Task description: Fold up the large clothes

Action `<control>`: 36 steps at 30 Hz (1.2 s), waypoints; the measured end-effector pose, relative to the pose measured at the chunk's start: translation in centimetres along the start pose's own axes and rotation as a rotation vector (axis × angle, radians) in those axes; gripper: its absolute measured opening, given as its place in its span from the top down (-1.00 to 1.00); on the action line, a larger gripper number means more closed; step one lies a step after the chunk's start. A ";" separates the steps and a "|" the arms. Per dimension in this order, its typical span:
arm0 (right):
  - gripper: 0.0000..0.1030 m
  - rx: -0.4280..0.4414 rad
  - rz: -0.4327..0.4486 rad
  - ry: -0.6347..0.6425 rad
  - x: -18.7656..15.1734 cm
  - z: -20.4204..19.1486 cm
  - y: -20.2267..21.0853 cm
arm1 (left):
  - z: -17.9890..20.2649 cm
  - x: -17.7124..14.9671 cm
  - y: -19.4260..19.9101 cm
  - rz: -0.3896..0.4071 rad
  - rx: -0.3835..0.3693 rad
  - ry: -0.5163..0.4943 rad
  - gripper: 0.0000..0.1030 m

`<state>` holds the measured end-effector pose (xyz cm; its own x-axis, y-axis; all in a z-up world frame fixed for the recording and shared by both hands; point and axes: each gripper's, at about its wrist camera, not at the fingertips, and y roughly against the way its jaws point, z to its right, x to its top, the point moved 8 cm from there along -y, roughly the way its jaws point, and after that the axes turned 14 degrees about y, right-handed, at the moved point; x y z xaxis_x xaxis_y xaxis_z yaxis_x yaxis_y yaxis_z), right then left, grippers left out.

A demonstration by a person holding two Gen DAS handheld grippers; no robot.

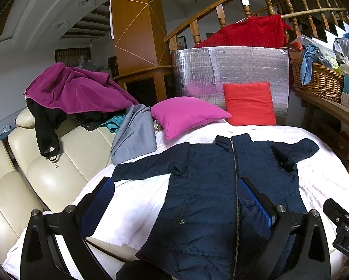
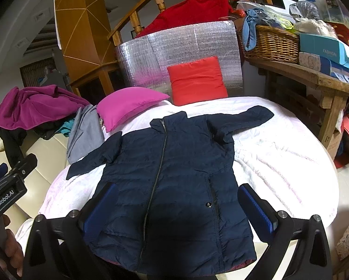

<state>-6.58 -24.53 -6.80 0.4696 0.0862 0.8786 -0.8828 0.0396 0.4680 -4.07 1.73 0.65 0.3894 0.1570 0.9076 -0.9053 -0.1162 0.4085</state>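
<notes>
Navy jacket [image 2: 172,177] at centre on a white blanket [image 2: 279,154]. Magenta pillow [image 2: 127,105] at eleven o'clock, red cushion [image 2: 196,81] at twelve against silver foil [image 2: 174,44]. Purple fleece [image 1: 76,91] and cream sofa [image 1: 46,177] at nine.

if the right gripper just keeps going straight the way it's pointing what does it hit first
Most likely the navy jacket, lying flat on the white blanket. The open right gripper points across its lower front; depth is uncertain.

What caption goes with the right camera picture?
Open right gripper above a zipped navy jacket on a white blanket.
</notes>
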 end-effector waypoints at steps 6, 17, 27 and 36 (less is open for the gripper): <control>-1.00 0.042 0.006 -0.074 0.9 1.7 -1.6 | 0.7 -0.7 -3.0 -0.050 -0.004 -0.009 -1.00; -1.00 0.170 -0.013 -0.412 2.9 17.1 -14.6 | 3.2 -9.9 -23.2 -0.504 0.083 0.017 -1.00; -0.94 0.260 0.050 -0.753 6.4 30.5 -31.7 | 8.0 -13.5 -35.0 -0.576 0.194 -0.011 -1.00; -0.48 0.179 -0.117 -1.004 -0.5 36.4 -45.1 | 10.2 -14.5 -37.3 -0.557 0.150 -0.017 -1.00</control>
<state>33.21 -62.60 -24.90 0.4138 -0.7845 0.4619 -0.8559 -0.1623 0.4911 25.77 -6.21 -26.80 0.8045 0.2188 0.5522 -0.5292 -0.1584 0.8336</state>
